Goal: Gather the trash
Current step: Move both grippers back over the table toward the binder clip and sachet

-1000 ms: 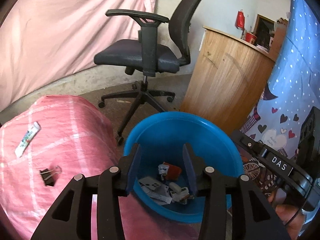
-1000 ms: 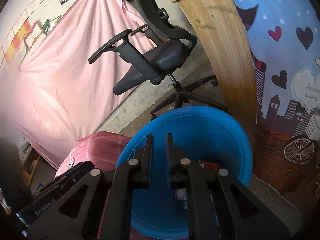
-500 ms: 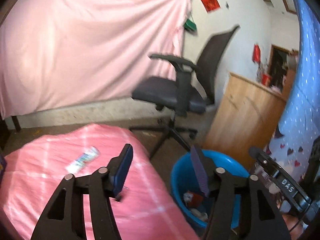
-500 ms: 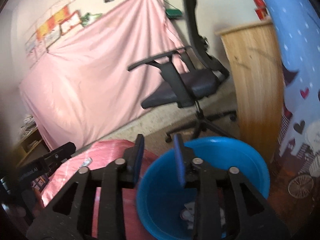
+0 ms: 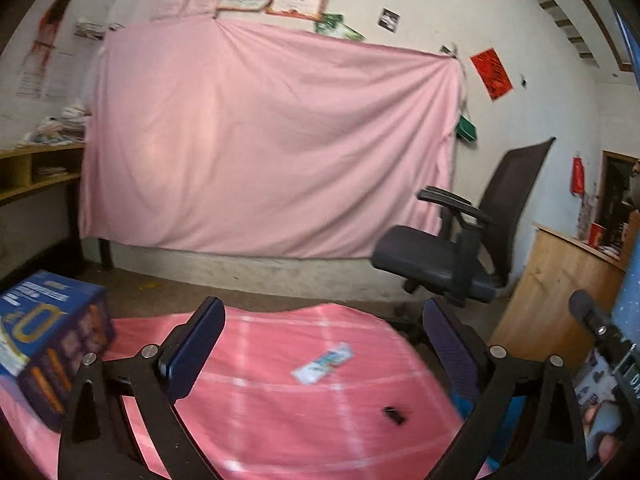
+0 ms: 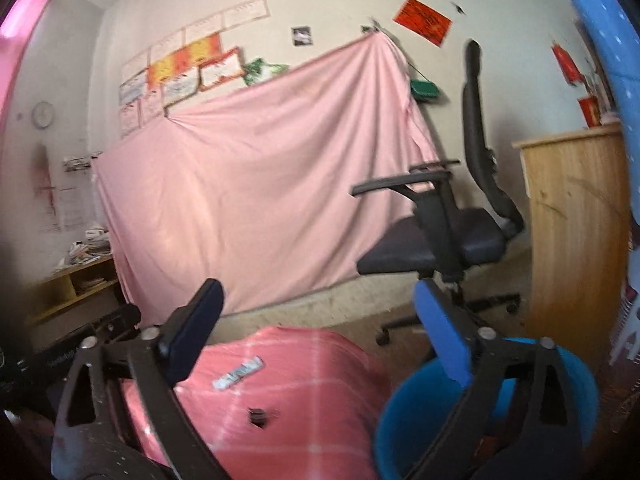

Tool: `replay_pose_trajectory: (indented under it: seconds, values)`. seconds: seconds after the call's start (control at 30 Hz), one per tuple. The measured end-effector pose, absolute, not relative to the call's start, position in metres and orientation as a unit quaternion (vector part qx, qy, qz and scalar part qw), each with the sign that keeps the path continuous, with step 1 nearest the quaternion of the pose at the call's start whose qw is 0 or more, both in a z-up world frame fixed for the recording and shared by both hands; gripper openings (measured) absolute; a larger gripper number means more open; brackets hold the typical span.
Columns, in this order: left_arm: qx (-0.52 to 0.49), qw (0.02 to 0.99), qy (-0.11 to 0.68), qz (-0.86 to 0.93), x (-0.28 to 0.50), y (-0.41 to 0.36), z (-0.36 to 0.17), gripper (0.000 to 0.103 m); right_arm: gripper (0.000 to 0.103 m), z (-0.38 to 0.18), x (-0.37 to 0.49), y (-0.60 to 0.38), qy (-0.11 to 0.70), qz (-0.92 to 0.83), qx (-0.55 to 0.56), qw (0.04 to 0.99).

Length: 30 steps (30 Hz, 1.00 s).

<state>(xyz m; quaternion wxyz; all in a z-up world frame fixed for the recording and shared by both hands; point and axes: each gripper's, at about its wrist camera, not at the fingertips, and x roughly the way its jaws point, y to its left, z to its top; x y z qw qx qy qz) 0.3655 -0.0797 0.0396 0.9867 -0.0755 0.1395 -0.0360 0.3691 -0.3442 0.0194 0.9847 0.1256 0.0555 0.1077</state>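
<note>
Blue basin [image 6: 576,392], contents hidden

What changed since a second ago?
Both grippers lifted away from the blue bin and swung toward the pink cloth. The left gripper and the right gripper are opening, nothing between the fingers. The wrapper and the binder clip lie untouched.

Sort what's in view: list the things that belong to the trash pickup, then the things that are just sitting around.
Belongs to the job:
- small tube on the pink cloth
- binder clip on the same cloth
- blue tub for the trash
- left gripper and right gripper, jaws opening, nothing between them

Just lying about:
- office chair
- blue box
- wooden counter
- pink sheet on the wall
</note>
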Motion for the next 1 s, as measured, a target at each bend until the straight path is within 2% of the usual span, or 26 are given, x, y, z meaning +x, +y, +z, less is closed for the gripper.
replay_pose_trajectory:
  seconds: [0.33,0.53,0.7,0.87,1.0]
  values:
    - [-0.056,0.992,0.111,0.019,0.351,-0.026,0.017,0.098,0.103,0.008,0.385,-0.272,0.081,0.152,0.051,0.984]
    - [-0.050,0.991,0.125,0.019,0.357,-0.015,0.000,0.098,0.103,-0.012,0.404,-0.251,0.137,0.143,0.002,0.980]
    - [-0.048,0.985,0.166,0.009,0.378,-0.018,-0.010,0.098,0.103,-0.030,0.428,-0.254,0.212,0.134,0.018,0.968]
    - [-0.049,0.966,0.254,-0.015,0.414,-0.022,-0.025,0.098,0.103,-0.042,0.443,-0.262,0.272,0.125,0.039,0.953]
    - [-0.056,0.954,0.292,-0.036,0.433,-0.029,-0.033,0.098,0.103,-0.053,0.452,-0.264,0.316,0.132,0.040,0.939]
